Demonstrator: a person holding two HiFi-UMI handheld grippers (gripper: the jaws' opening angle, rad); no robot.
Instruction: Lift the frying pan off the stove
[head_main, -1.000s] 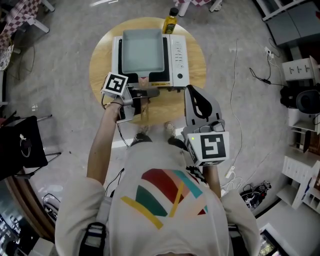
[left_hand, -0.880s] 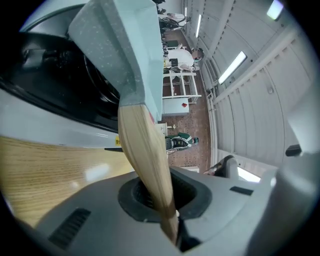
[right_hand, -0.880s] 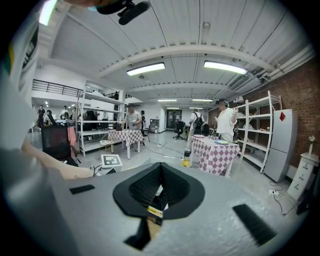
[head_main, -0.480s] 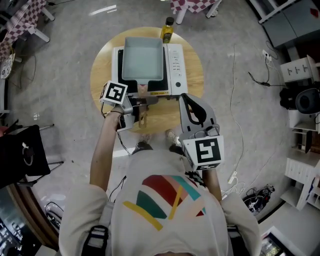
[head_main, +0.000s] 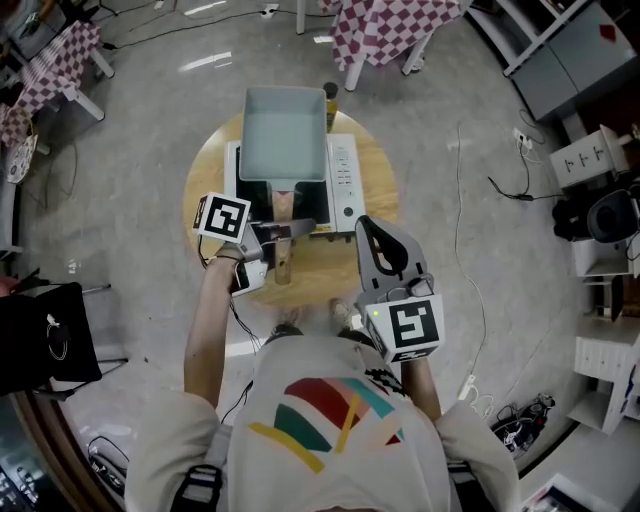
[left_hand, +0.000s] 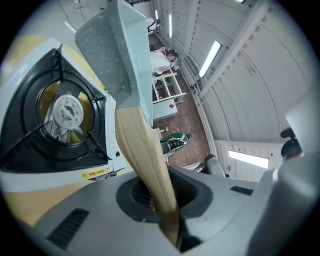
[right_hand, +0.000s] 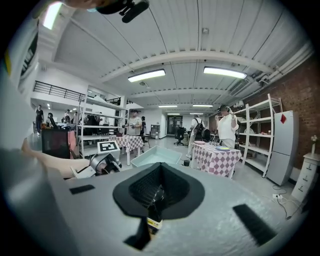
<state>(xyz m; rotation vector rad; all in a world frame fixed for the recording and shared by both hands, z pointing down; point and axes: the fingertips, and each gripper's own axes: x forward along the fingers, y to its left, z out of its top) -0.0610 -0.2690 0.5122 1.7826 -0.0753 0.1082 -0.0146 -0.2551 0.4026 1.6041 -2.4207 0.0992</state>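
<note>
The frying pan (head_main: 285, 132) is square and pale grey-blue, with a wooden handle (head_main: 284, 212). It hangs tilted above the white gas stove (head_main: 346, 178), whose bare burner (left_hand: 65, 112) shows under it in the left gripper view. My left gripper (head_main: 272, 240) clamps the handle (left_hand: 145, 165) near its end; its jaws are just starting to open, with the wood still pressed between them. My right gripper (head_main: 370, 226) hovers over the table's front right with jaws together and nothing in them, apart from the pan.
The stove stands on a small round wooden table (head_main: 330, 255). A yellow oil bottle (head_main: 330, 95) stands behind the pan. Checkered-cloth tables (head_main: 385, 25) lie beyond, cables (head_main: 470, 200) and shelves (head_main: 600, 150) at right, a black bag (head_main: 45, 325) at left.
The pan has come up off the burner and its far end now reaches past the stove's back edge. The left gripper kept its hold on the handle; the right gripper moved little.
</note>
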